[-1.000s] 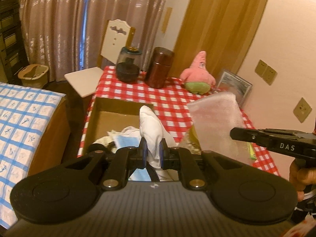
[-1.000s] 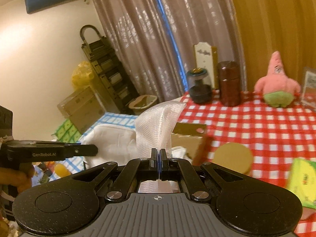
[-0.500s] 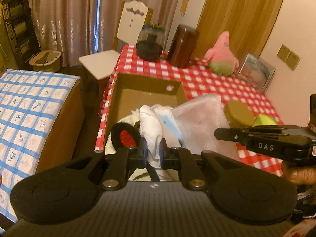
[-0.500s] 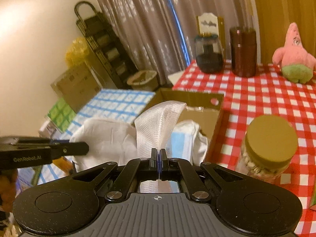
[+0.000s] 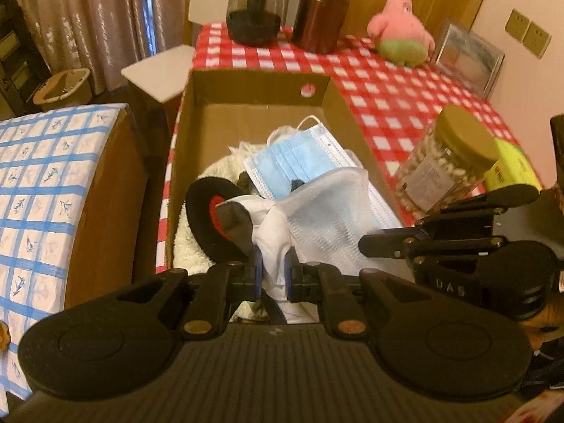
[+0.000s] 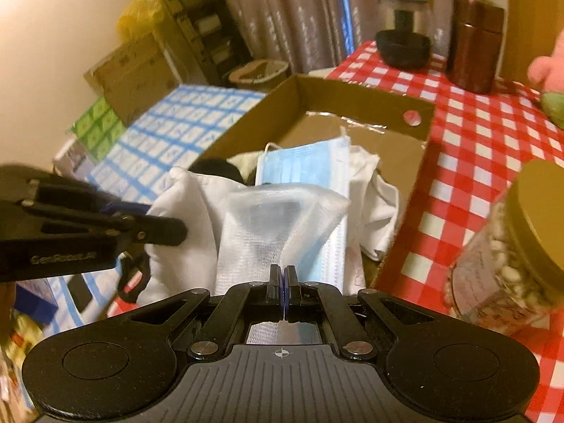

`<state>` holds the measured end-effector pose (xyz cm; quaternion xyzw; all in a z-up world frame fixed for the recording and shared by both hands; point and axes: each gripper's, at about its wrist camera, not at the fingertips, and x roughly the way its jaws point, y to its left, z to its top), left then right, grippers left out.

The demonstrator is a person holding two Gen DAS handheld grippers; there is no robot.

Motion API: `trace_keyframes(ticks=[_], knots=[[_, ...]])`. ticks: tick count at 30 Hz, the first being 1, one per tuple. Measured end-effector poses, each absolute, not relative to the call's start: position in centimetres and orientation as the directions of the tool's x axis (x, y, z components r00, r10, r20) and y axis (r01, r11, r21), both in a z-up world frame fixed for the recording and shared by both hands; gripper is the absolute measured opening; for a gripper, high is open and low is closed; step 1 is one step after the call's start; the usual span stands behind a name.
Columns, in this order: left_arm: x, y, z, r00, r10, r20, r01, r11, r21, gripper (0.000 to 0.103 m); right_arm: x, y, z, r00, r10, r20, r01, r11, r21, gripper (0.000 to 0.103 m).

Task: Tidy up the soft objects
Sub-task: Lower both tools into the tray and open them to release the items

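My left gripper [image 5: 272,275] is shut on a bunched white cloth [image 5: 271,236], held low over the near end of the cardboard box [image 5: 253,86]. My right gripper [image 6: 283,282] is shut on a thin white mesh cloth [image 6: 278,218], which drapes over the things in the box [image 6: 352,100]. The two cloths touch side by side; the mesh cloth [image 5: 331,211] lies right of the white one [image 6: 190,204]. Under them lie a blue face mask [image 5: 292,165] [image 6: 303,165], a black and red round pad [image 5: 208,211] and a fluffy white item [image 5: 187,243]. Each gripper shows in the other's view.
A gold-lidded jar of beans [image 5: 444,169] [image 6: 511,246] stands close to the box's right wall, beside a yellow-green pack [image 5: 511,169]. At the far end of the red-checked table are a dark glass jar [image 5: 253,10], a brown canister [image 5: 320,14], a pink plush [image 5: 398,28] and a picture frame [image 5: 469,56]. A blue-checked surface [image 5: 46,176] lies left.
Both grippers have come down toward the box with their cloths and tipped further downward. The cloths, earlier held up, now rest on the items in the box.
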<state>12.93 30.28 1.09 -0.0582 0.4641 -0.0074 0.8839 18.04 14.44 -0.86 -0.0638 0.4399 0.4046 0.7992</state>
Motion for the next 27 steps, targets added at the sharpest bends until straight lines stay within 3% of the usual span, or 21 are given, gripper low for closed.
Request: trace_keyframes(ticks=[10,27], knots=[[16.6,30.7,-1.7,0.516,-0.075,-0.853,-0.016,0.995,-0.098,0.01,19.0,16.9,-3.7,0.293,0.523,-0.8,-0.754,0.641,0.143,0.0],[22.9,32.4,-2.1,0.557,-0.07,-0.828,-0.036,0.994,-0.107,0.01,23.9,18.8,-4.5,0.391,0.502,-0.772,-0.713,0.695,0.091,0.0]])
